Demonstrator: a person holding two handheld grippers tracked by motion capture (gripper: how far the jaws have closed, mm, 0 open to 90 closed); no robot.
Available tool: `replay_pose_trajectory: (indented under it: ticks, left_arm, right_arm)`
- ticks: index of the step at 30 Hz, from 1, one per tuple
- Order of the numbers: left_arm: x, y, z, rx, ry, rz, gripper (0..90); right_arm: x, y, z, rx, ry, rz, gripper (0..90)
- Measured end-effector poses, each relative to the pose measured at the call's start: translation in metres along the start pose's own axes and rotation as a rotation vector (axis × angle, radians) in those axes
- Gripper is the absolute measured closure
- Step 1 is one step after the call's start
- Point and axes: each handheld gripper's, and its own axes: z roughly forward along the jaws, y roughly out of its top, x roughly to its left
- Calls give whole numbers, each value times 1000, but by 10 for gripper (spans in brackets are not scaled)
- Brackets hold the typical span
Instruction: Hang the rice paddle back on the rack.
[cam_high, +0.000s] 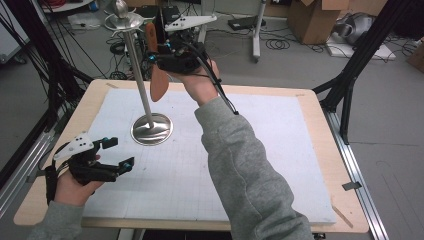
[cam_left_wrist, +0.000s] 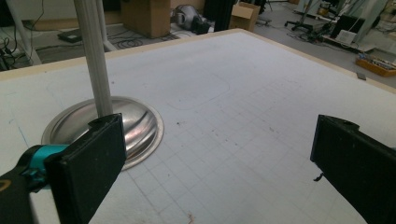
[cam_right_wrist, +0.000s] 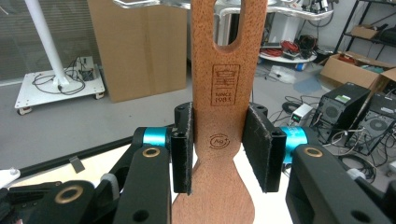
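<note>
A wooden spatula (cam_high: 159, 84) with a slotted handle hangs blade-down in my right gripper (cam_high: 155, 50), high above the table beside the top of a metal stand. In the right gripper view the jaws are shut on the spatula (cam_right_wrist: 224, 93) at its neck, and its slot reaches up to a shiny metal part at the frame's top edge. The stand has a thin pole (cam_high: 140, 75), a round domed base (cam_high: 151, 129) and a hooked ring (cam_high: 122, 21) on top. My left gripper (cam_high: 120, 152) rests low at the front left, open and holding nothing, pointing at the base (cam_left_wrist: 135, 126).
A white gridded mat (cam_high: 260, 135) covers most of the wooden table (cam_high: 322, 150). A black frame leg (cam_high: 350, 75) stands off the right edge. Cardboard boxes (cam_high: 312, 20) and cables lie on the floor beyond.
</note>
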Motion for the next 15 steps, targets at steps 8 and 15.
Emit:
replay_pose_trajectory:
  ticks: [8,15]
  left_arm:
    - [-2,0,1,7,9,6,40]
    - [-4,0,0,8,12,15,40]
  right_arm:
    - [1,2,6,2,0,-2,645]
    - [1,2,13,-5,12,20,645]
